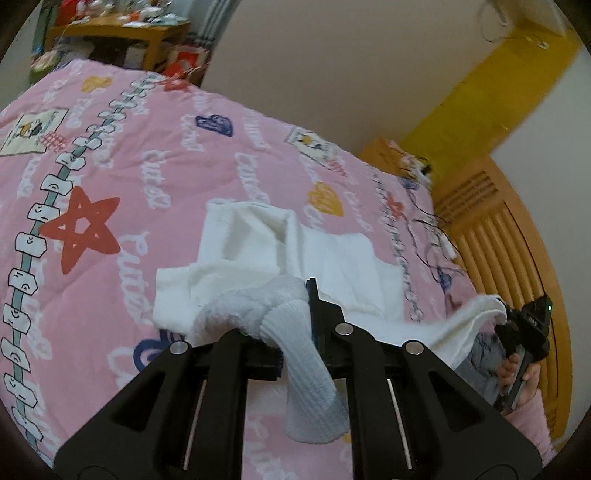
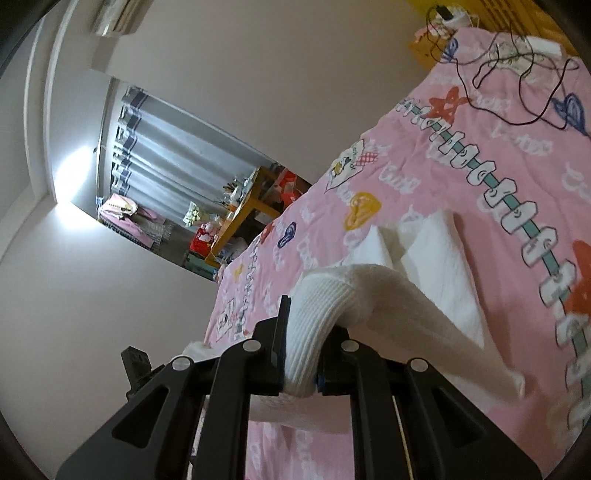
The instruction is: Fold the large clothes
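Observation:
A white garment [image 1: 258,236] lies partly bunched on the pink quilt [image 1: 110,155]. In the left wrist view my left gripper [image 1: 291,325] is shut on its ribbed hem, which hangs down between the fingers. Far right in that view, a hand holds my right gripper [image 1: 517,325], with another edge of the white cloth pinched in it. The right wrist view shows my right gripper [image 2: 310,332] shut on a ribbed white edge. From there the garment [image 2: 443,266] drapes back down to the quilt [image 2: 480,184]. Both held edges are lifted off the bed.
A wooden headboard [image 1: 498,229] borders the bed, with black cables [image 2: 517,74] lying on the quilt near it. Beyond the bed's other end stands a cluttered wooden table [image 1: 122,33] by a grey curtain [image 2: 166,147]. A plain wall runs along the far side.

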Available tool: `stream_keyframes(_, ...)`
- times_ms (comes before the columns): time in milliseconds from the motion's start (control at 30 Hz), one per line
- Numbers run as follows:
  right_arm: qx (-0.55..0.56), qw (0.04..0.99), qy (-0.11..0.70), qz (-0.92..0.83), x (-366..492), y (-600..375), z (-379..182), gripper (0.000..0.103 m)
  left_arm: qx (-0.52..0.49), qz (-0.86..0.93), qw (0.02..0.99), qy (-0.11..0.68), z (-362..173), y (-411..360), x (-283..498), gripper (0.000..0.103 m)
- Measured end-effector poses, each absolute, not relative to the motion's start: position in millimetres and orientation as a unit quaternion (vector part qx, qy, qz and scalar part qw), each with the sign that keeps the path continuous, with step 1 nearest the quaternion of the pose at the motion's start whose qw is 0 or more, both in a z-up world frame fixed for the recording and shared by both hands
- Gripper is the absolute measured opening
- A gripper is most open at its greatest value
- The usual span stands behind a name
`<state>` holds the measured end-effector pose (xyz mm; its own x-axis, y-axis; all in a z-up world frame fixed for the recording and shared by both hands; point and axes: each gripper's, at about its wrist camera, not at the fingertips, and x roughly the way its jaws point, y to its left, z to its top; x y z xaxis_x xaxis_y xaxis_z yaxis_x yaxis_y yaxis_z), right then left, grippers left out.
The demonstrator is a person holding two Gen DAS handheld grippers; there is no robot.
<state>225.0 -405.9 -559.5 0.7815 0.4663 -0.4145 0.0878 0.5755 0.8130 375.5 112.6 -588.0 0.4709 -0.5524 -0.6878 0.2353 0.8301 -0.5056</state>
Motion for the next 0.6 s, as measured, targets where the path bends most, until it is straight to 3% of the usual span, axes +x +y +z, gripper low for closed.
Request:
stream_keyframes(300, 0.437, 0.814, 0.365, 0.116, 338, -441, -597, 0.011, -0.191, -0.160, 0.835, 0.490, -628, 81, 467, 0.009)
stream_keyframes(600, 0.468, 0.764, 0.438, 0.072, 418, -454, -696, 0.011, -0.192, -0.082, 0.780, 0.590, -717, 69, 546, 0.013)
